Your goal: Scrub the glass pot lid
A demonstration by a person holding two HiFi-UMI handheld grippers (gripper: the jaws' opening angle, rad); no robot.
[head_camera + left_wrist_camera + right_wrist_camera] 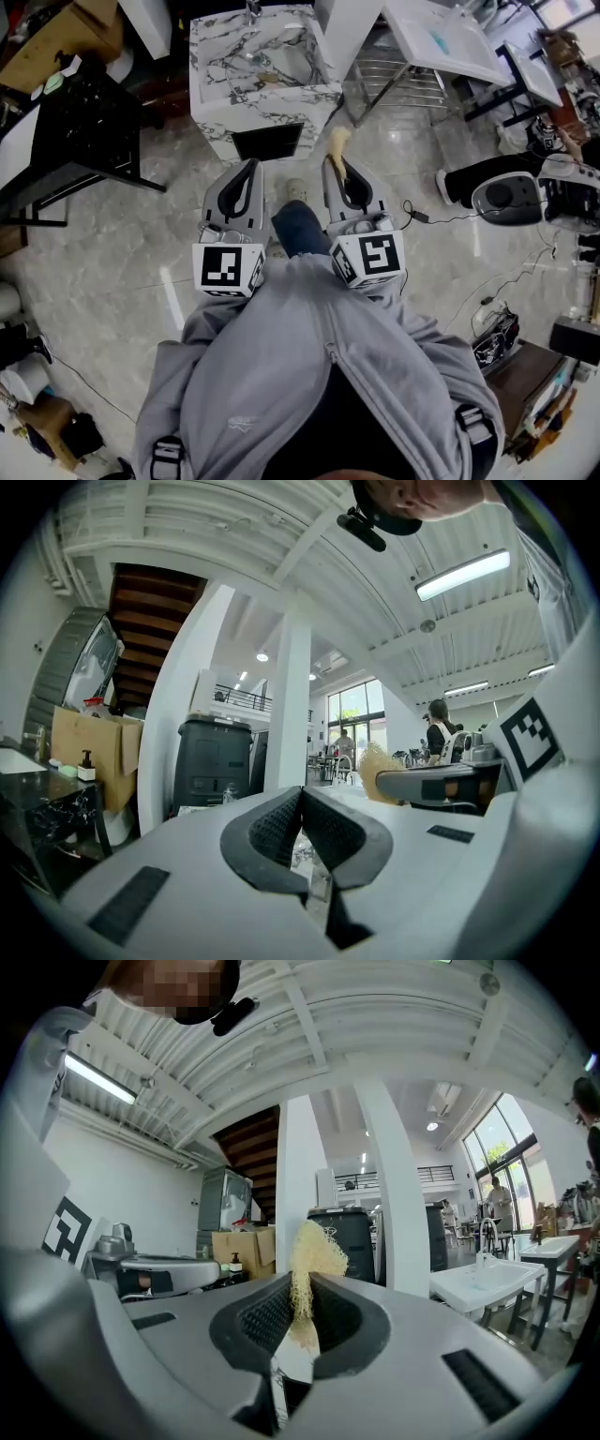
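In the head view both grippers are held level side by side in front of a grey-jacketed person, pointing toward a marble sink (225,103). My right gripper (336,167) is shut on a pale yellow loofah scrubber (337,141), which sticks out past the tips. In the right gripper view the scrubber (314,1246) is pinched between the black pads of that gripper (302,1283). My left gripper (247,172) is shut with nothing in it. In the left gripper view that gripper's (300,794) pads meet. I cannot make out the glass pot lid; the basin holds something unclear.
A black table (84,122) stands at the left and a white table (450,42) at the upper right. A black-and-white machine (511,195) and cables lie on the floor at the right. A white pillar (289,705) and a dark bin (211,757) stand ahead.
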